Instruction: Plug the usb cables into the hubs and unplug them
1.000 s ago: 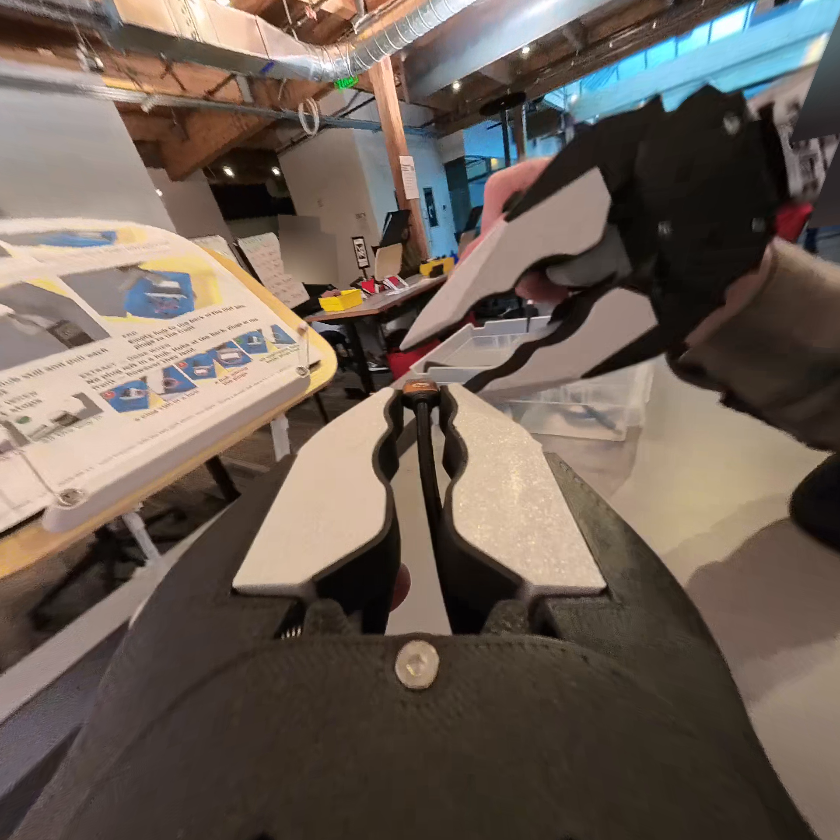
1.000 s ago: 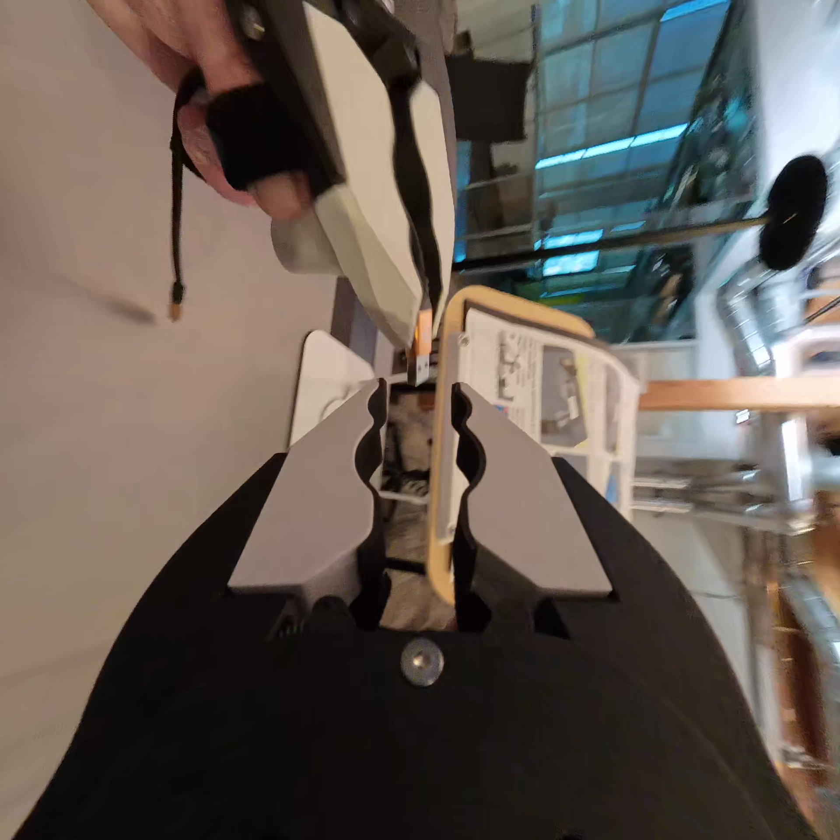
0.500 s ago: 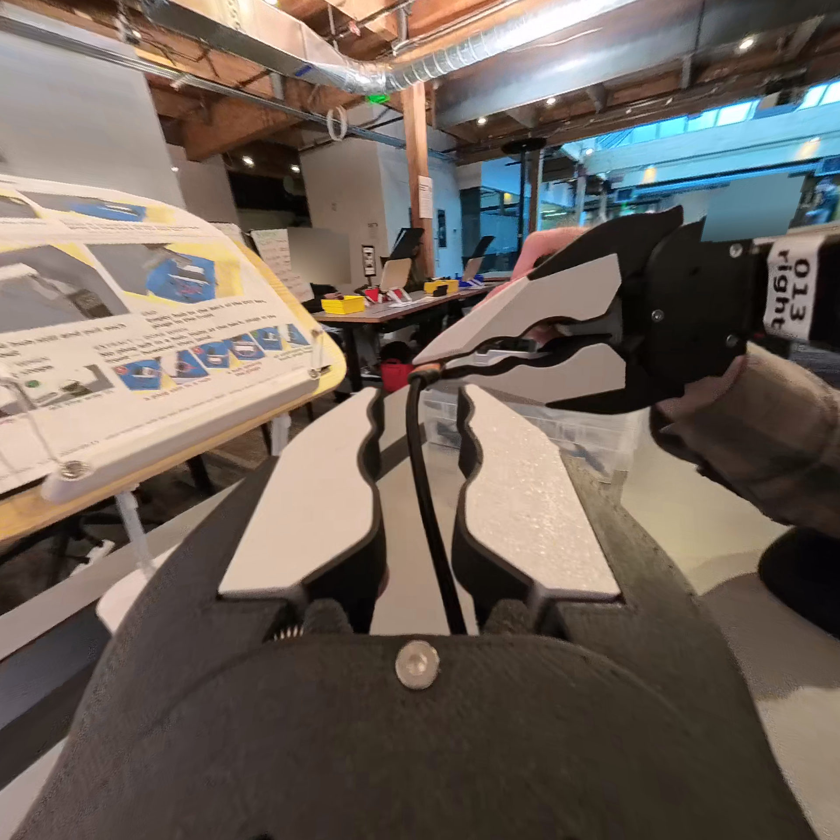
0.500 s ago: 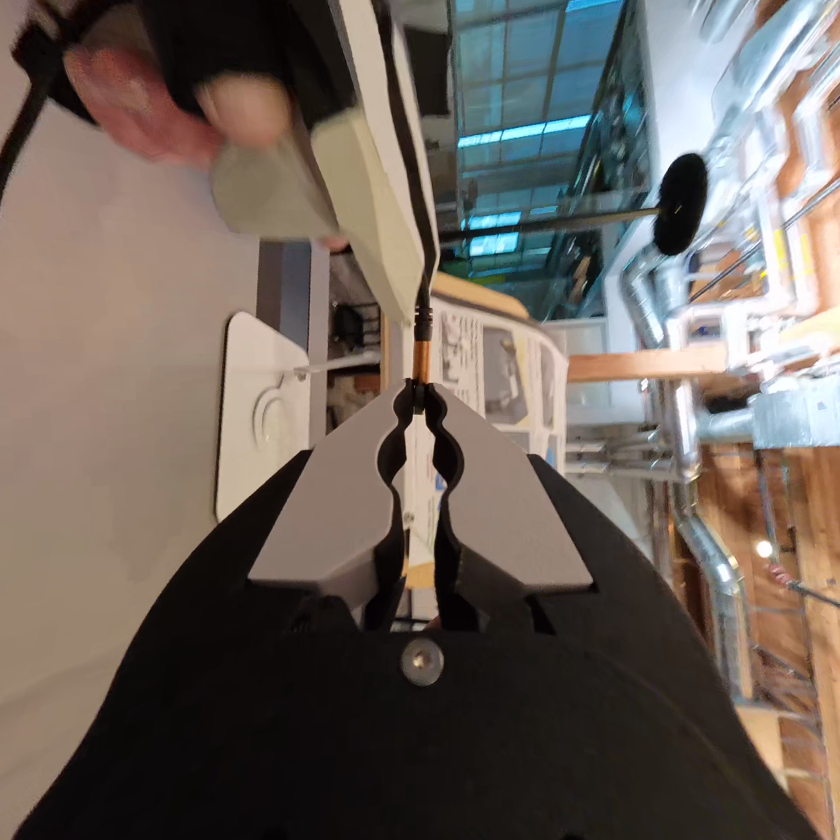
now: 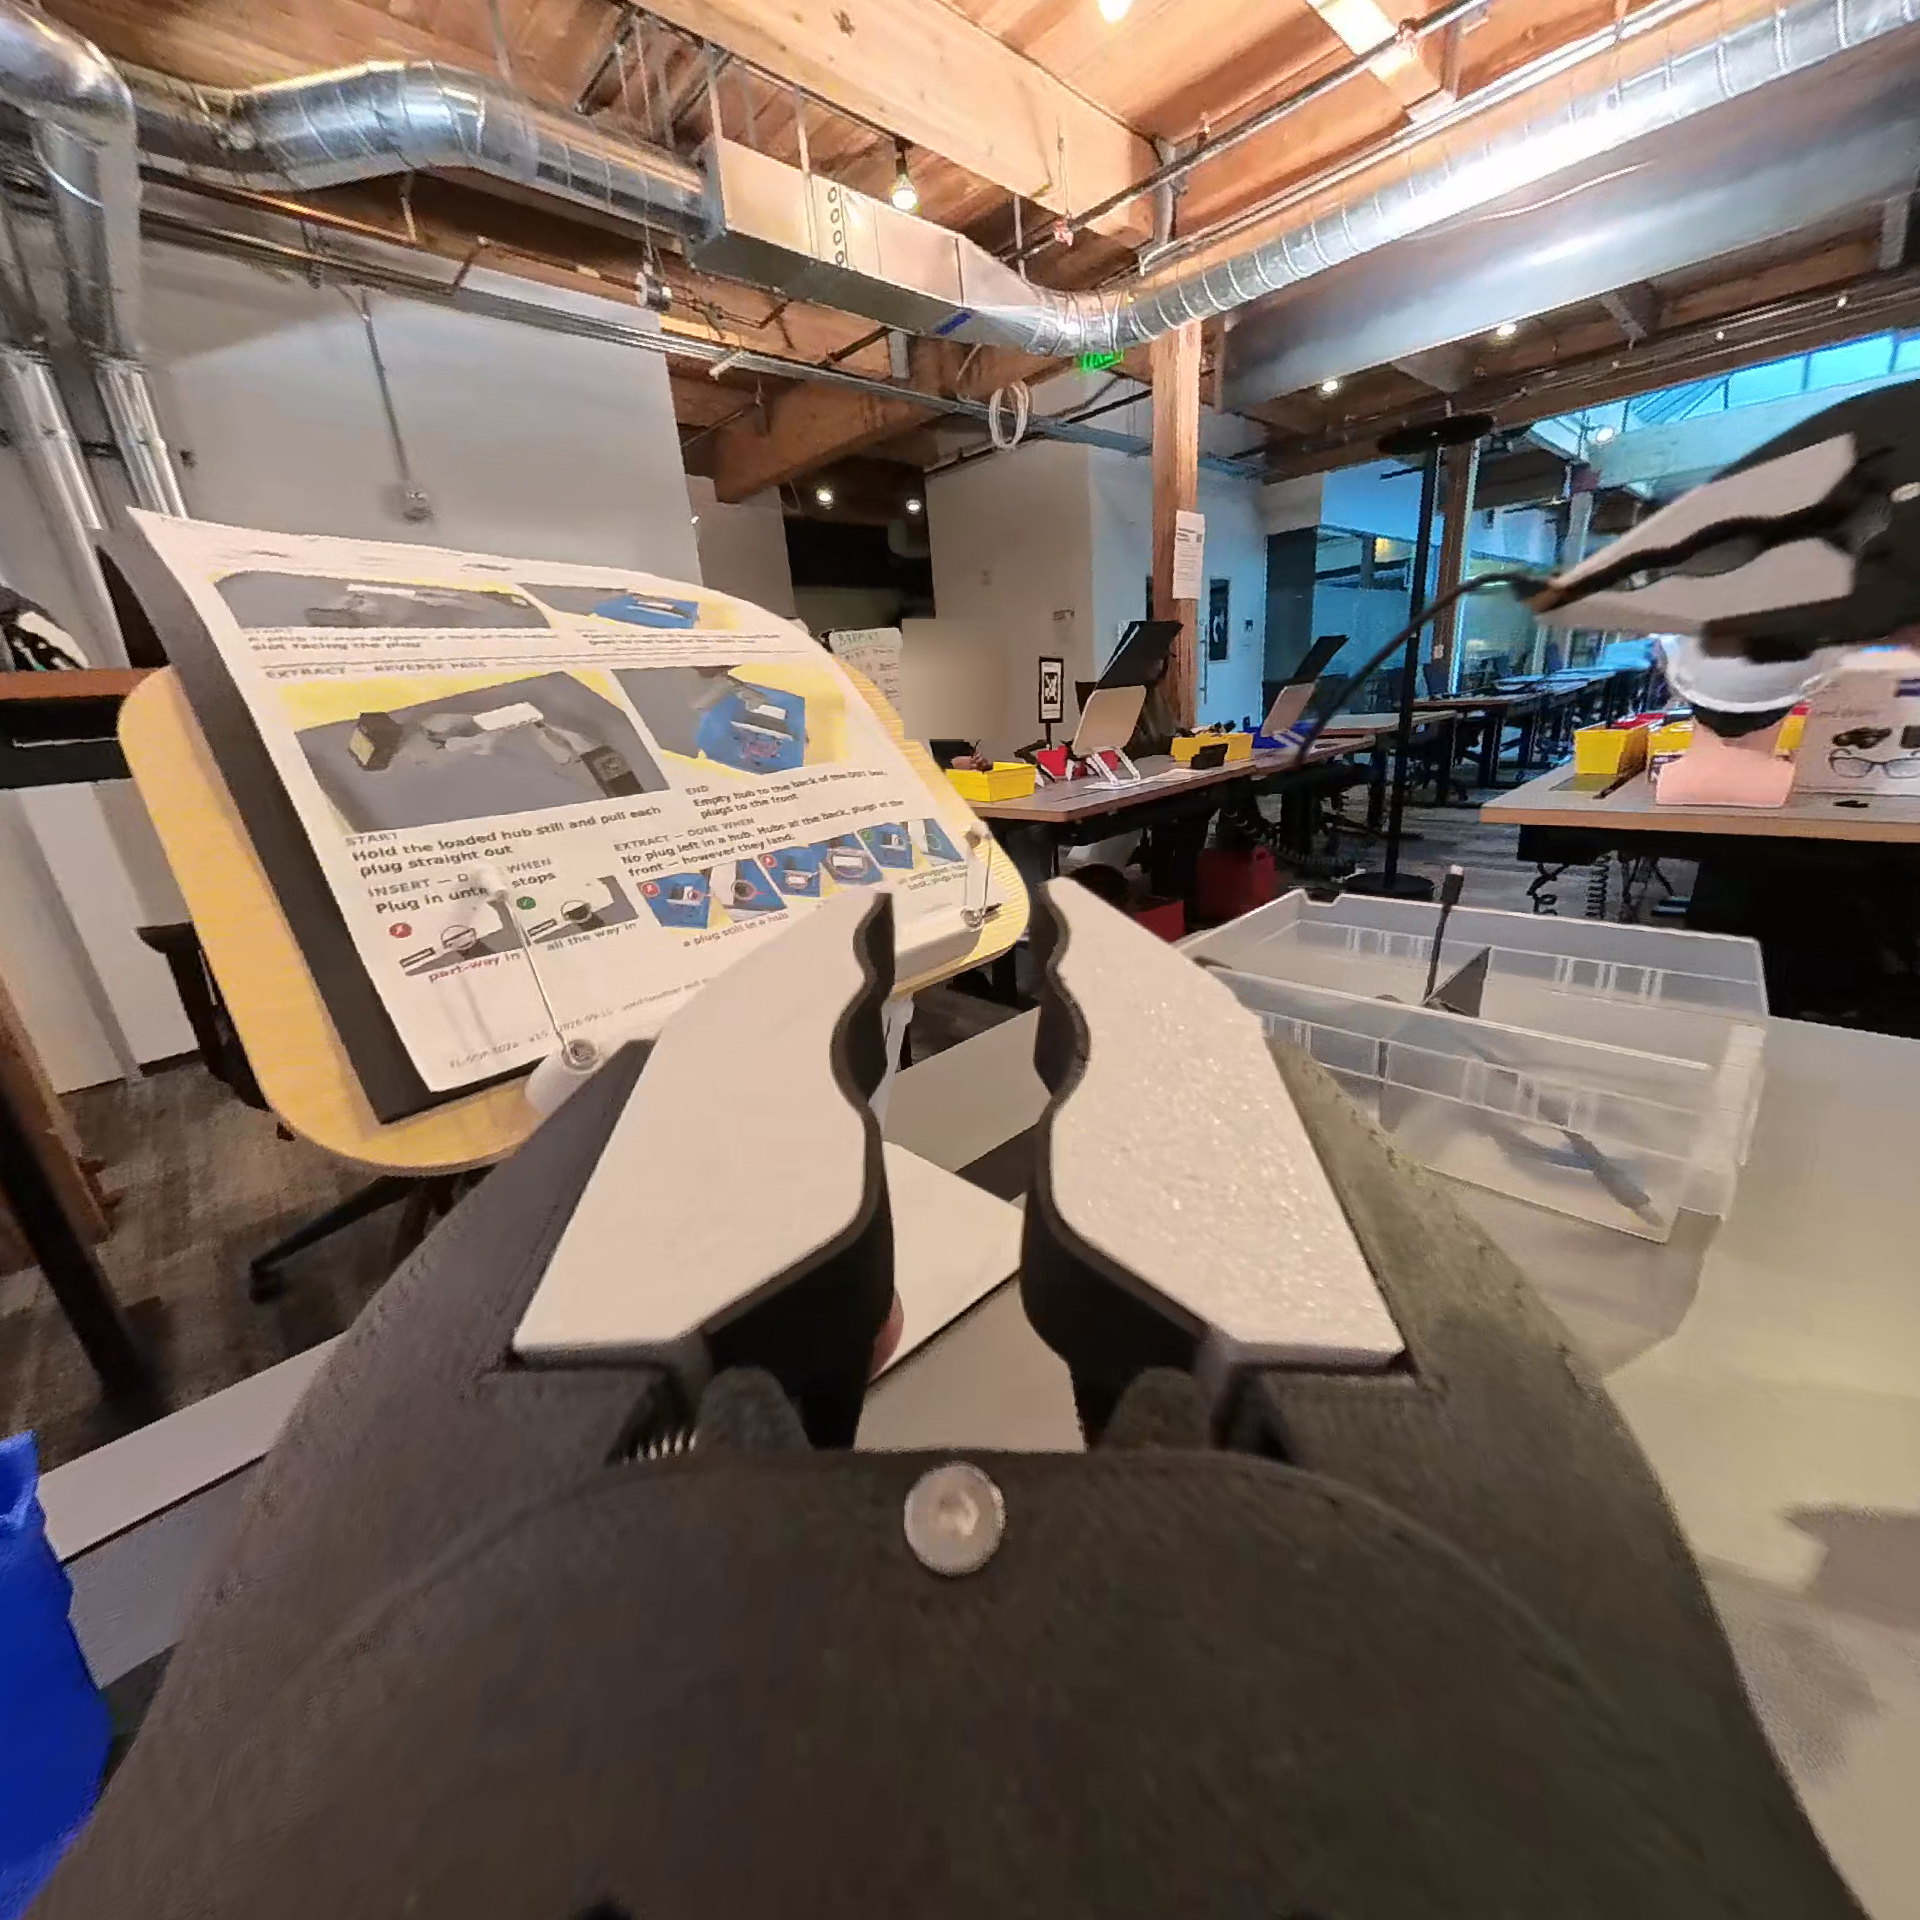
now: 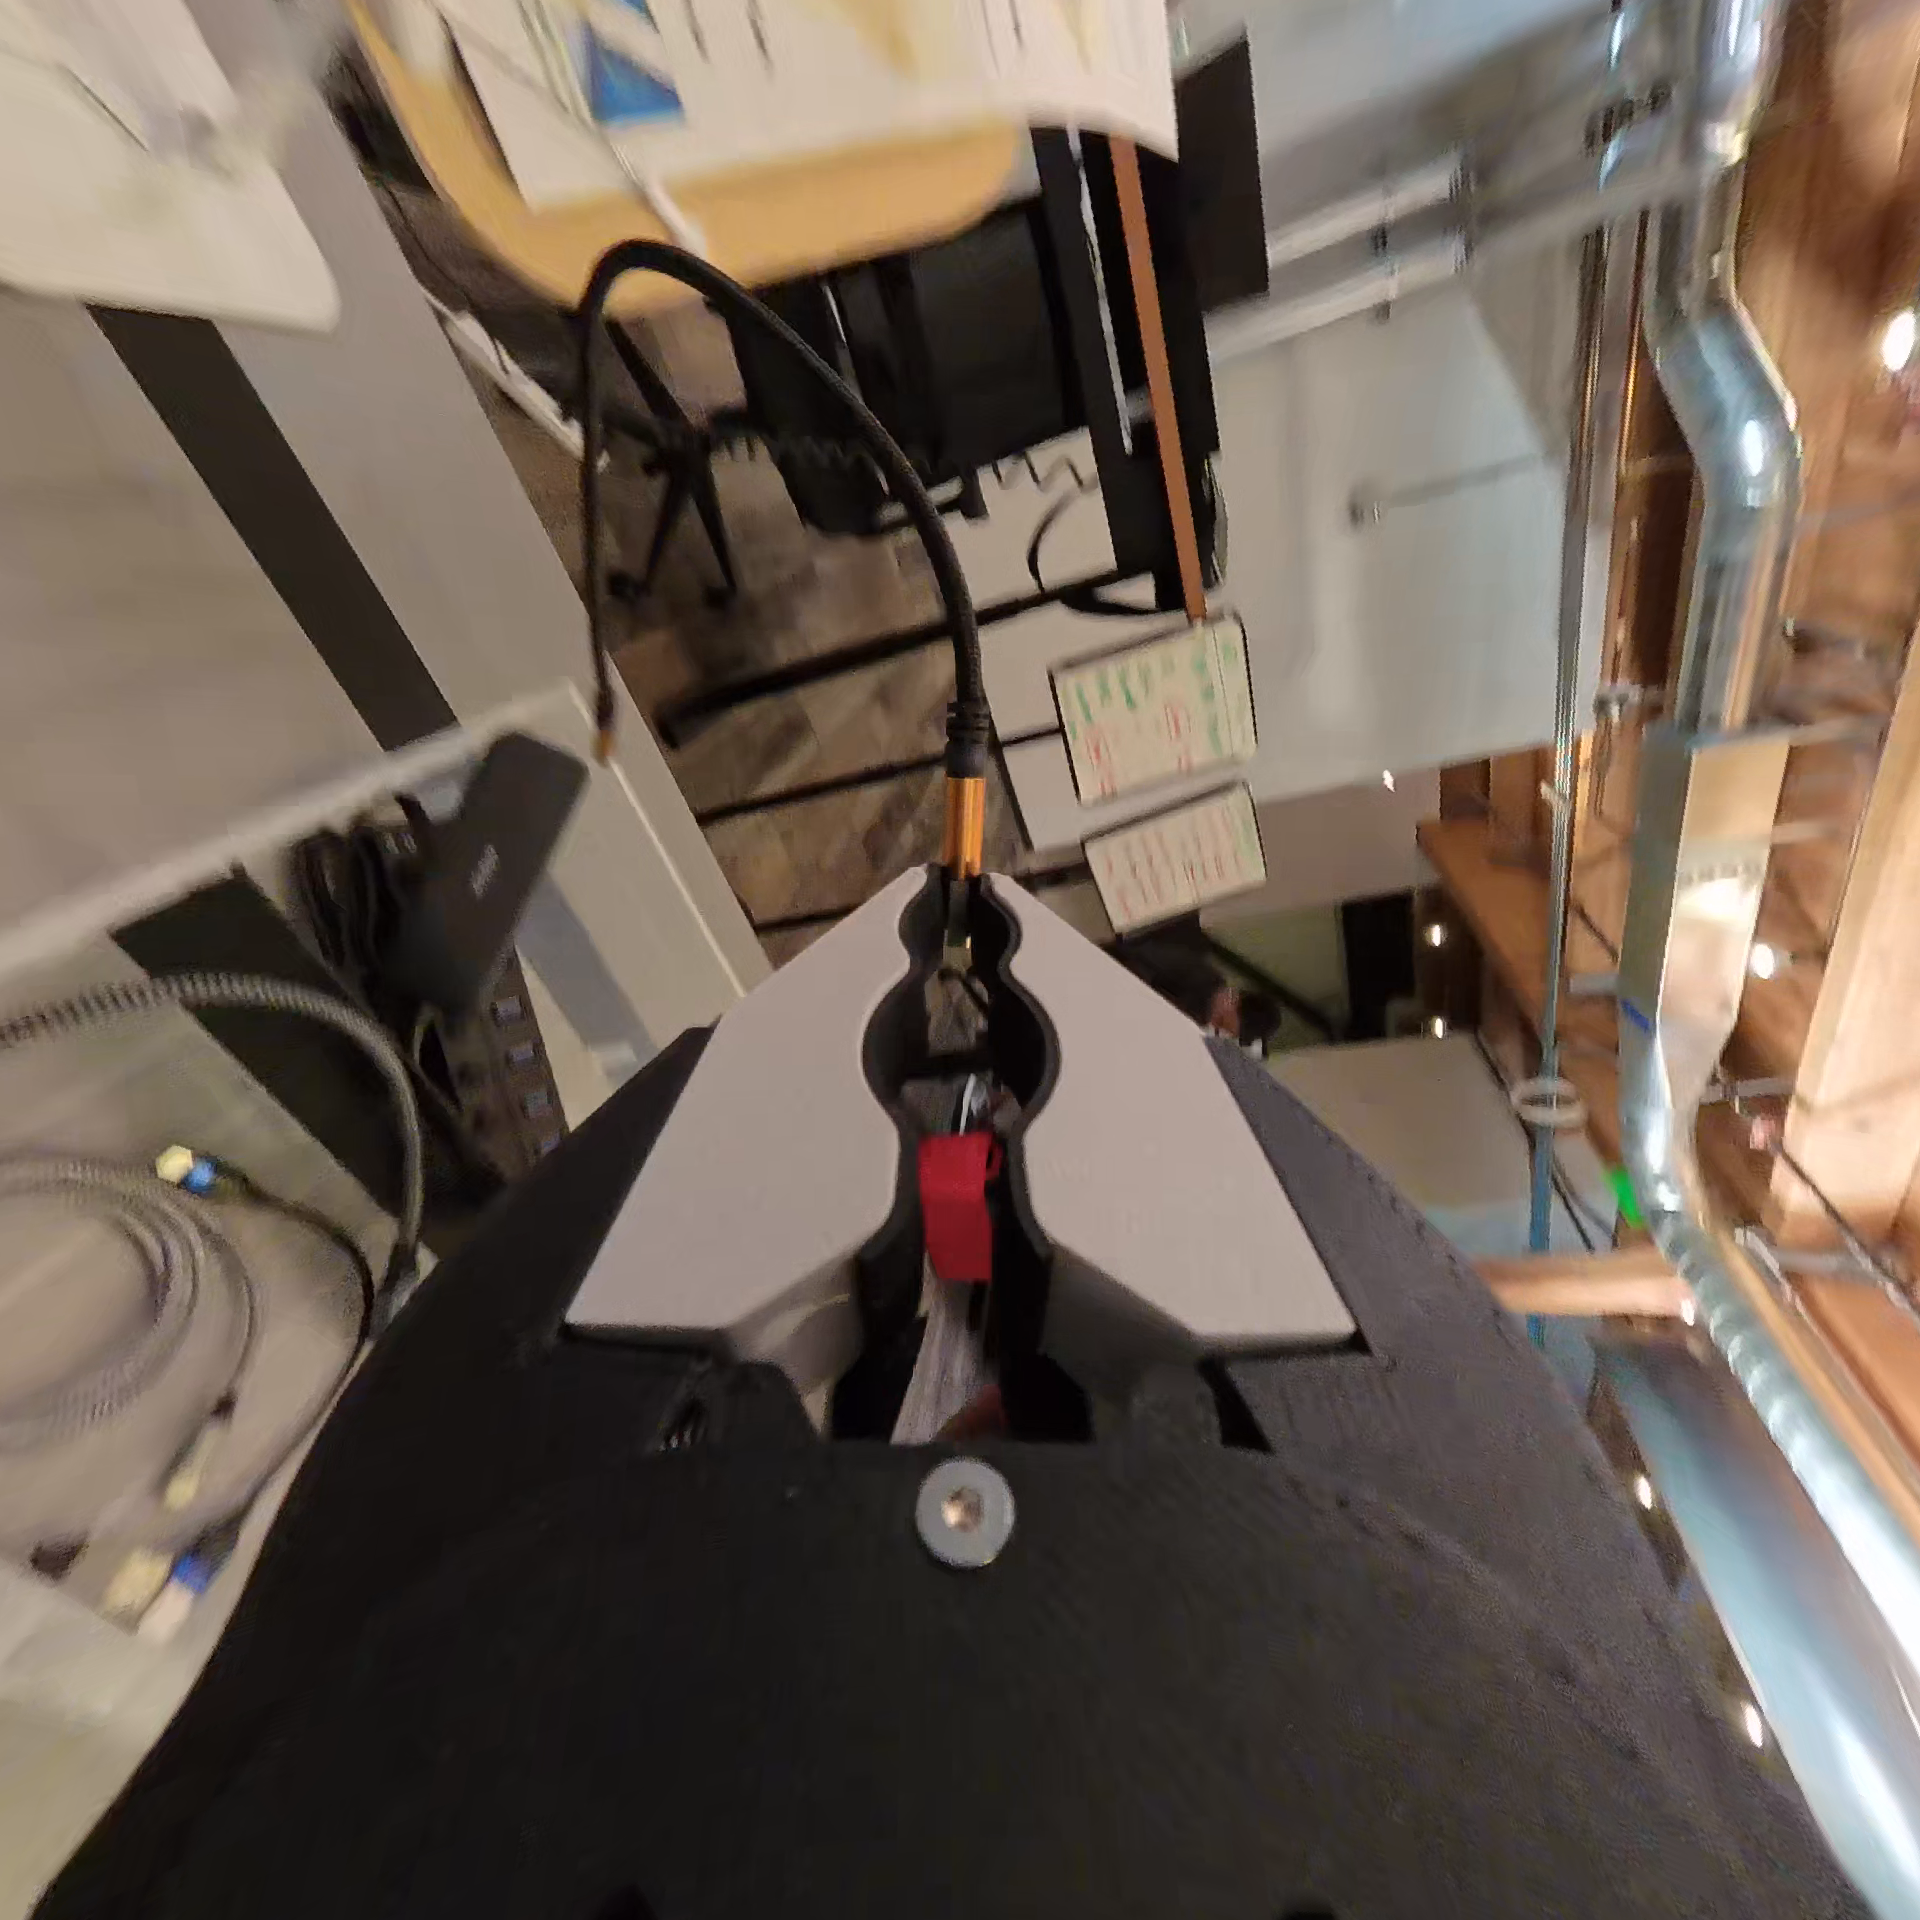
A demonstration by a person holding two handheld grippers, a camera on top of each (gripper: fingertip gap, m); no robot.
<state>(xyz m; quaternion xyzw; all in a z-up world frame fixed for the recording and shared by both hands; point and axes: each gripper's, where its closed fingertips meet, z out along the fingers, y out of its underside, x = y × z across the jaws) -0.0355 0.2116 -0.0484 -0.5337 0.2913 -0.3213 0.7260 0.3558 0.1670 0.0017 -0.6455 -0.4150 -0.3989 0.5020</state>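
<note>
Right gripper (image 6: 961, 894) has its fingers pressed together on the gold collar of a short black braided usb cable (image 6: 831, 374), pinching right behind the plug; the cable arcs up out of the tips and droops back down, its free end (image 6: 601, 740) dangling in air above the desk. Left gripper (image 5: 961, 935) is empty, fingers spread with a clear gap, nothing between them, pointing toward the instruction sheet (image 5: 540, 769) on its tilted stand near the far left edge of the desk. From the left wrist view the right gripper (image 5: 1548, 597) sits high at right with the thin cable trailing off it, above the clear plastic bin (image 5: 1558, 1049) at the far right part of the desk. In the right wrist view a dark hub (image 6: 468, 883) and grey braided cables (image 6: 187, 1226) with blue-tipped plugs lie in the bin area, blurred. Judgement: the cable is light and floppy, so it will swing and give no push if held mid-length; the rigid metal collar is the place to hold, close to the plug, so it stays aligned to a port. The collar looks smooth, it may twist in the pinch. The hub is light too and probably slides unless the left gripper braces it.
</note>
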